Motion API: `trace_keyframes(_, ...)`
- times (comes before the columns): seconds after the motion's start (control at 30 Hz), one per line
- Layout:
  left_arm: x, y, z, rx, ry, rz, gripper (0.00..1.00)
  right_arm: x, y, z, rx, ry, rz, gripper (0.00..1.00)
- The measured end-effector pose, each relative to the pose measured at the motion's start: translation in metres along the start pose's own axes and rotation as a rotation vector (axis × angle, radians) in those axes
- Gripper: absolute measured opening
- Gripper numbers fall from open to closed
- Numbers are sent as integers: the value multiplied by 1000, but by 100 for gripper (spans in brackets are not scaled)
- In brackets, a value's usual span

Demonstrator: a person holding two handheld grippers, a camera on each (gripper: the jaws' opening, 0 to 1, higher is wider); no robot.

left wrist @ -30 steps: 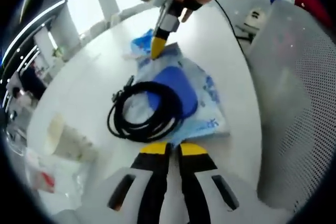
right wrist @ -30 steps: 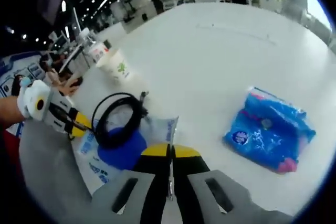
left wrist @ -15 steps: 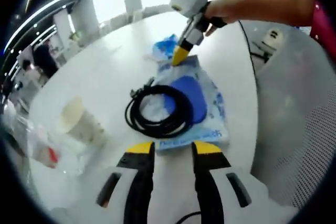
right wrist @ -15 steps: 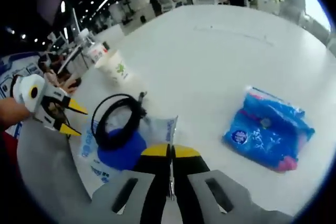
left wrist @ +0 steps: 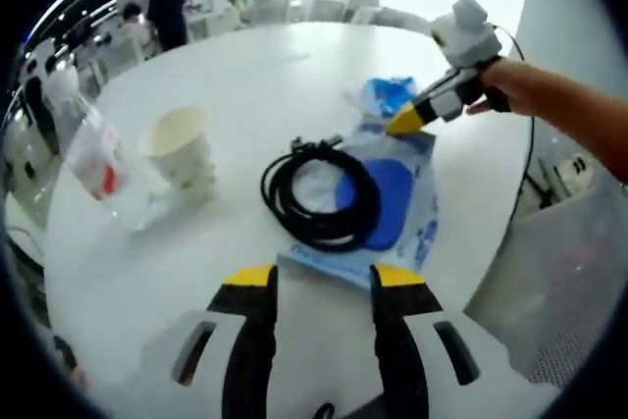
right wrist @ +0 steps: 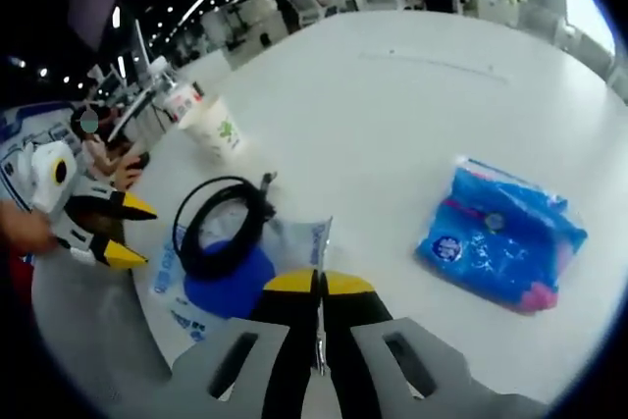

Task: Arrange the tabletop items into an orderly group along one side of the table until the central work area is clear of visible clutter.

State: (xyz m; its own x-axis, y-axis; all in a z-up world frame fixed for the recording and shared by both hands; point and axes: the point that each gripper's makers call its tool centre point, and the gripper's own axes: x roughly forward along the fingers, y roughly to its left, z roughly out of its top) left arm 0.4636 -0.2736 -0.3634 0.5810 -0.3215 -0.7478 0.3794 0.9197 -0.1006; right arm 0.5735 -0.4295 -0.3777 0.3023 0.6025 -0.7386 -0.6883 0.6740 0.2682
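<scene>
Tabletop items are far from gathered: judged by how they lie, little or none of the arranging is done. Taking the black coiled cable (left wrist: 322,193) as the landmark, it rests on top of a flat clear bag with a blue patch (left wrist: 392,205), and both sit close to the near edge of the white round table (left wrist: 245,76). A paper cup (left wrist: 182,151) stands apart from the cable on one side, with a plastic bottle (left wrist: 90,149) just beyond it. On the cable's other side, well apart across bare table, a blue plastic packet (right wrist: 500,242) lies alone. The left gripper (left wrist: 324,277) has its jaws spread, holds nothing, and hovers just short of the bag's near edge below the cable. The right gripper (right wrist: 316,282) has its jaws pressed together at the bag's far edge beyond the cable; whether they pinch the bag's rim I cannot tell. What seems left is nearly everything: the cable with its bag, the cup, the bottle and the packet all need bringing to one side.
</scene>
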Motion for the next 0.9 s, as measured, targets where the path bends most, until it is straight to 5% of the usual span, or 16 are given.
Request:
trace_keyframes(0.53, 31, -5, -18, -234, 75, 15, 16, -1, 0, -1, 8, -12, -1, 1)
trace_keyframes(0.9, 35, 6, -10, -218, 58, 30, 4, -3, 0, -7, 27, -11, 3, 1)
